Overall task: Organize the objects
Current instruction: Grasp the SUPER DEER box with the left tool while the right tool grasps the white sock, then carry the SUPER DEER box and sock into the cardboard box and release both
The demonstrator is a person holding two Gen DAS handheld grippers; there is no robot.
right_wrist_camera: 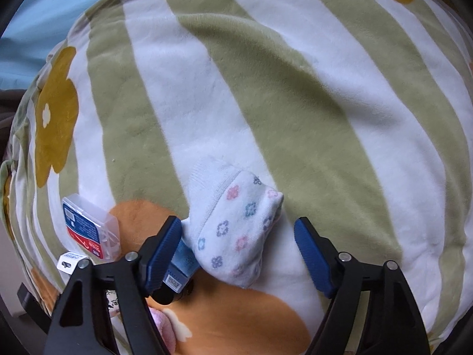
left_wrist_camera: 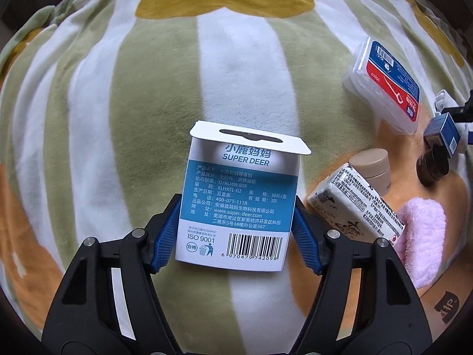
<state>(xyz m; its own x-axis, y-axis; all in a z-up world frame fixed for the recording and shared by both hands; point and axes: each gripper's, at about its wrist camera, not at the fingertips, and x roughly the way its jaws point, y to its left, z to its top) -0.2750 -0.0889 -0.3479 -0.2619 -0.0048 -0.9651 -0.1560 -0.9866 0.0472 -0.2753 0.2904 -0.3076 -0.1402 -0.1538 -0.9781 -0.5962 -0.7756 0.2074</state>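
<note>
A white and blue "Super Deer" box [left_wrist_camera: 236, 204] stands on the striped blanket [left_wrist_camera: 142, 94]. My left gripper [left_wrist_camera: 236, 199] is shut on it, with a blue pad against each side wall. In the right wrist view a small white sock with coloured flowers [right_wrist_camera: 233, 224] lies between the fingers of my right gripper [right_wrist_camera: 238, 222]. The left pad [right_wrist_camera: 165, 248] touches the sock's cuff, while the right pad [right_wrist_camera: 310, 254] stands apart from it, so this gripper is open. A small blue box [right_wrist_camera: 180, 269] lies under the sock's left end.
To the right of the held box lie a clear floss-pick case [left_wrist_camera: 384, 85], a beige jar [left_wrist_camera: 372, 168], a printed tissue pack [left_wrist_camera: 354, 207], a pink towel [left_wrist_camera: 419, 236] and a dark jar [left_wrist_camera: 433, 162]. The floss-pick case [right_wrist_camera: 88, 227] also shows left of the sock.
</note>
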